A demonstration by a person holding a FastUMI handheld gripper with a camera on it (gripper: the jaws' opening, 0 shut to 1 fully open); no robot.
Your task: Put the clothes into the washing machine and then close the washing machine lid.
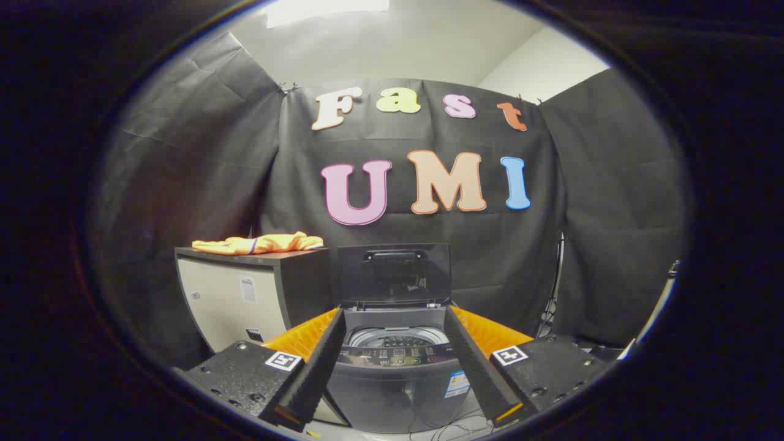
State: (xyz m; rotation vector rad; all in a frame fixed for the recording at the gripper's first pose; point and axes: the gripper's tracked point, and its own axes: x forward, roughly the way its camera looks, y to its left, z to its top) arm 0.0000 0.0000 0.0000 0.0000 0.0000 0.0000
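Your gripper (394, 367) is spread wide with nothing in it, its fingers framing the washing machine (395, 367) low in the centre of the frame. Its lid (395, 274) stands upright and open, the drum (395, 337) exposed below. The orange clothes (257, 244) lie at centre left on top of a dark cabinet (245, 294) just beside the machine. Pinch too little fabric and the garment may slip or trail over the rim, then catch under the lid. Cables (450, 432) lie on the floor by the machine's base, so watch for snags. Black cloth walls the booth under a pale ceiling.
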